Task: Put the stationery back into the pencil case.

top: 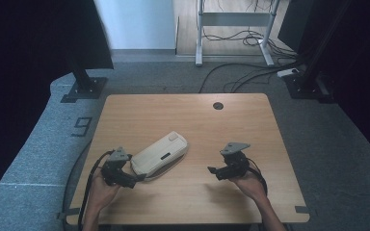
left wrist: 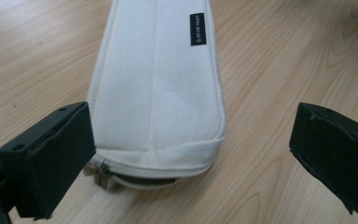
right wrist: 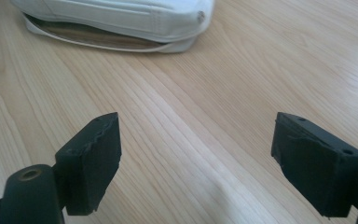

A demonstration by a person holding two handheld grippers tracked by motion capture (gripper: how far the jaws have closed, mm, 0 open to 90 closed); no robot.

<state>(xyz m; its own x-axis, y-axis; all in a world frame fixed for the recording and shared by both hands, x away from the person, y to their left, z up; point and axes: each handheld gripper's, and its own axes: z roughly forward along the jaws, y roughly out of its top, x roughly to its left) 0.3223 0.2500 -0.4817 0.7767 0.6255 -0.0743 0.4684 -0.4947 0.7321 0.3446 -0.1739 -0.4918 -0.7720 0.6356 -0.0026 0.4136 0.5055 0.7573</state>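
Observation:
A white fabric zip pouch [top: 161,153] lies slantwise on the wooden table [top: 197,115], left of centre. In the left gripper view the pouch [left wrist: 158,93] shows a small black label [left wrist: 197,29] and a metal zip pull [left wrist: 101,175] at its near end, where the zip gapes a little. My left gripper [top: 136,179] stands open at that near end [left wrist: 193,149], one jaw beside each corner and the right one well apart from the fabric. My right gripper [top: 215,173] is open over bare wood [right wrist: 196,158], with the pouch [right wrist: 121,18] farther off and its side slit showing.
A round cable hole [top: 218,105] sits near the table's far edge. Beyond the table are grey carpet with a "9" mark [top: 81,126], black stand bases [top: 84,89], a desk frame and loose cables [top: 250,38]. Bare wood lies between the two grippers.

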